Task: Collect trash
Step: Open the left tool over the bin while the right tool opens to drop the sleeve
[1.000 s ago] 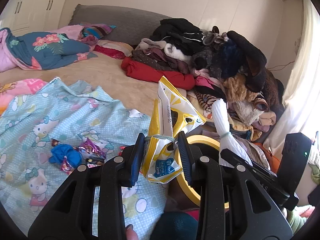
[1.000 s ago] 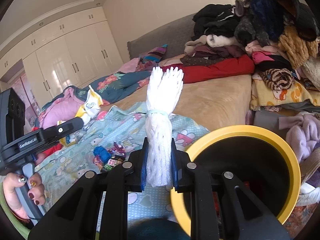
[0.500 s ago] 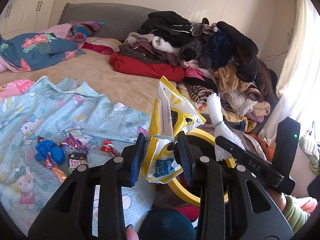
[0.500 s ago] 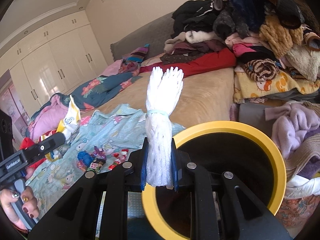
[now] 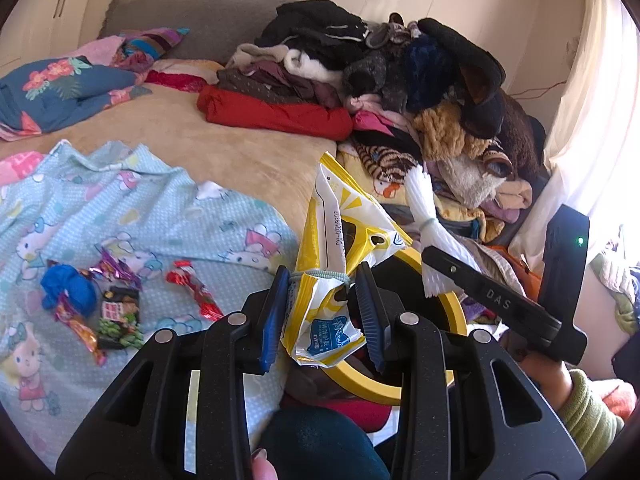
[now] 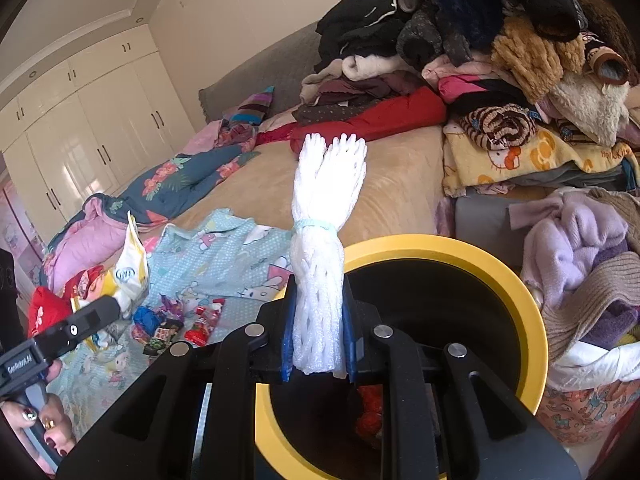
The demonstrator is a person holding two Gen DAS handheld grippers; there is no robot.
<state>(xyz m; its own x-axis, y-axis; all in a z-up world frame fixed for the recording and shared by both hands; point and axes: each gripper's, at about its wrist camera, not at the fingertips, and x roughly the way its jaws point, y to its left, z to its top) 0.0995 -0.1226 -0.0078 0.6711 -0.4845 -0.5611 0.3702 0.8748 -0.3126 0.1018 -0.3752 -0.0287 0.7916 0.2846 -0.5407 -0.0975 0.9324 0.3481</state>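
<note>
Farthest left on the pale blue cartoon-print sheet lies a small scatter of candy wrappers, crumpled so that their print cannot be read; among them sits a blue wad whose nature is hard to make out. They lie well apart from both tongs. Moving right, the left gripper pinches a yellow-and-white snack packet between its blue pads; the packet is scrunched and bound with an elastic band, its upper part standing tall above the fingers. Behind and below it, the yellow-rimmed bin is mostly hidden in the left wrist view by the tongs and packet, only an arc of rim showing. In the right wrist view the bin's dark inside shows something red low down, too shadowed to identify. The right gripper is clamped on a roll of white foam netting, banded at its middle, upright over the near rim of the bin. Farther right, the heap of clothes runs out of frame.
</note>
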